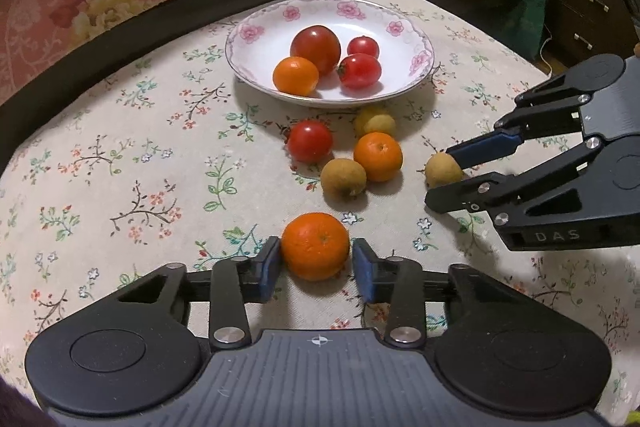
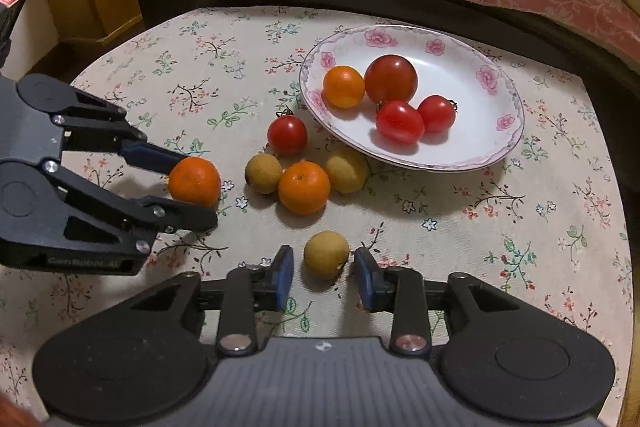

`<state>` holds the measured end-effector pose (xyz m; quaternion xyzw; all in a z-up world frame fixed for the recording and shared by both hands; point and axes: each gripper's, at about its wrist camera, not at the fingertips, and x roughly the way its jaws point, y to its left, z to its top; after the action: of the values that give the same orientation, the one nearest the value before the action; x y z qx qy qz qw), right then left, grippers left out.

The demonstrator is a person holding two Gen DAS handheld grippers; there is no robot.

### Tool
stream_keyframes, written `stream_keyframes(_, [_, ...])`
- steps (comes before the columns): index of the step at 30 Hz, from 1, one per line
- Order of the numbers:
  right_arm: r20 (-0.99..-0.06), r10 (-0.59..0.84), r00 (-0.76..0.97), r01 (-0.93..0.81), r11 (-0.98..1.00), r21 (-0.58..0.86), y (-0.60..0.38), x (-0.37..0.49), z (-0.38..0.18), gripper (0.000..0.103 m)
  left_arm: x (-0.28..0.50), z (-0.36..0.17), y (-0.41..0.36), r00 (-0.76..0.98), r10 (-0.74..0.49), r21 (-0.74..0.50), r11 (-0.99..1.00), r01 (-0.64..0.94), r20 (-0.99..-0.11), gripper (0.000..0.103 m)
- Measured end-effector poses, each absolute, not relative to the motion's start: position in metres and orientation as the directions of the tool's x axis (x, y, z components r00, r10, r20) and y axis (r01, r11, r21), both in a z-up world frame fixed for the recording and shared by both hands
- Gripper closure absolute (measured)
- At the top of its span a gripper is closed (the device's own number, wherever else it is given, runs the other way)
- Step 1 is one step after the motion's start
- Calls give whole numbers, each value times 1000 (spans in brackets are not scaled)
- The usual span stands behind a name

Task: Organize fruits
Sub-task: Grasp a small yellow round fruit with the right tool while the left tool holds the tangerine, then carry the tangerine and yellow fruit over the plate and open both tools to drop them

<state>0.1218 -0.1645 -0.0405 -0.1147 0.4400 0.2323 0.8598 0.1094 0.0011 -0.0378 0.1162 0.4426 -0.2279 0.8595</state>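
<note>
step: we grasp two fruits | left gripper (image 1: 316, 261) wide open around orange (image 1: 315, 246), pads not yet touching | right gripper (image 2: 323, 269) open around brown fruit (image 2: 326, 255), both well short of plate (image 2: 508, 139) | we close gently, centred, then lift to plate

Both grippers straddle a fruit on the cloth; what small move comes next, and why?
Probably close both: the left gripper brackets the orange and the right gripper brackets the longan, each with small gaps, neither fruit yet on the plate.
</note>
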Motion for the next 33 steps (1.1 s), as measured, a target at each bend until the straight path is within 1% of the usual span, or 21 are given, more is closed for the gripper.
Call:
stream_keyframes(1, [-811, 294, 506, -497, 868, 5, -164, 122, -40, 78, 109, -38, 1, 507, -286, 0, 871, 492, -813, 59])
stream_keyframes(11, [-800, 302, 518, -481, 877, 20, -166, 122, -35, 79, 109, -32, -1, 507, -293, -2, 867, 498, -811, 60])
stream_keyframes(23, [-750, 324, 577, -452, 891, 38, -169, 124, -8, 79, 127, -2, -14, 572, -316, 2, 874, 485, -757, 60])
stream_keyframes(33, [-719, 316, 619, -391, 918, 67, -181, 143, 7, 78, 149, 7, -29, 595, -328, -9, 881, 474, -734, 60])
